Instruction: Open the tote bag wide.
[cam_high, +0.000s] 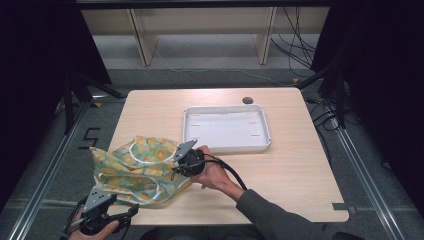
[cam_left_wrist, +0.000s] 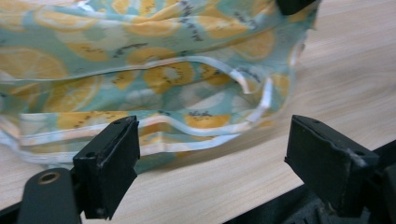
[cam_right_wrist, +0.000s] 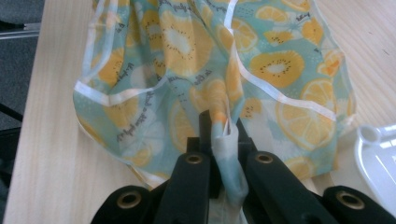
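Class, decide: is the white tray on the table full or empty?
Empty: the white tray shows only its bare floor in the high view, nothing lying inside.

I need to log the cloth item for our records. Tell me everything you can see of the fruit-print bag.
The fruit-print bag is thin, soft fabric in pale teal with orange and kiwi slices, small dark lettering and white trim and handles. It lies crumpled on the wooden table at its near left corner, left of the white tray. The right gripper is shut on a bunched fold of it. The left gripper is open just short of its edge.
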